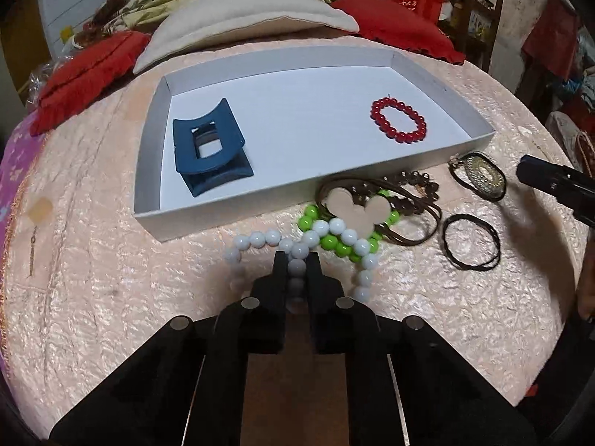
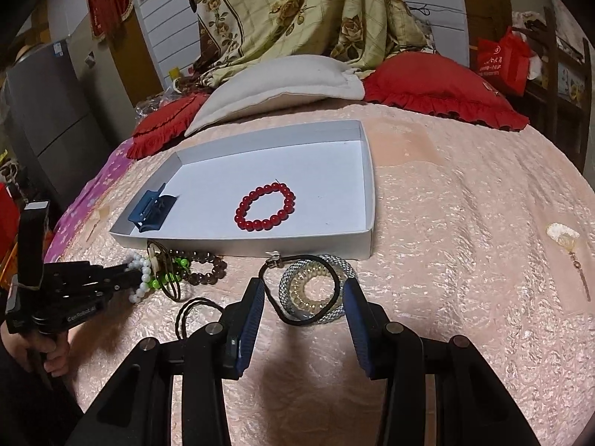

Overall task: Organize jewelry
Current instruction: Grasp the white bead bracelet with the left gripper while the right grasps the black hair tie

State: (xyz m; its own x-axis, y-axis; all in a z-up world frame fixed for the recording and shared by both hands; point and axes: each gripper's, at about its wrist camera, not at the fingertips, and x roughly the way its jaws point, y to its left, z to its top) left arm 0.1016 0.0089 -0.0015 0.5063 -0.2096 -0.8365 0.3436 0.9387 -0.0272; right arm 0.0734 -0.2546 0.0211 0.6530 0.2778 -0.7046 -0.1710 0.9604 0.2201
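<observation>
While the white box lid (image 1: 148, 219) sits flat on the pink bedspread (image 1: 111, 297), it's only holding two things so far: a blue hair claw clip (image 1: 210, 148) at its left end and a red bead bracelet (image 1: 398, 120) more toward the right. Everything else is piled on the bed just in front of the box's near wall.

The left gripper (image 1: 296, 260) has its jaws pinched down on the white bead bracelet (image 1: 327, 228), with one bead squeezed right between the tips. That bracelet is tangled up with a green bead bracelet (image 1: 336, 247), and a brown cord piece with a pale heart-shaped tag (image 1: 357, 210) lies over both. A dark brown bead bracelet (image 2: 208, 271) sits behind that heap, touching the box wall or close to it, can't quite tell. A thin dark hair tie (image 1: 470, 241) lies by itself to the right of the pile.

The right gripper (image 2: 303, 293) has its jaws partway open, not gripping anything. Between and just beyond the tips is a stack of coiled hair ties (image 2: 316, 286), a silvery one and a yellowish clear one, with a black elastic loop (image 2: 275, 304) draped around them. The fingertips (image 2: 256, 293) look beside the loop, not pressing on it.

Red pillows (image 2: 438, 81) and a cream pillow (image 2: 282, 81) sit at the far end of the bed.
</observation>
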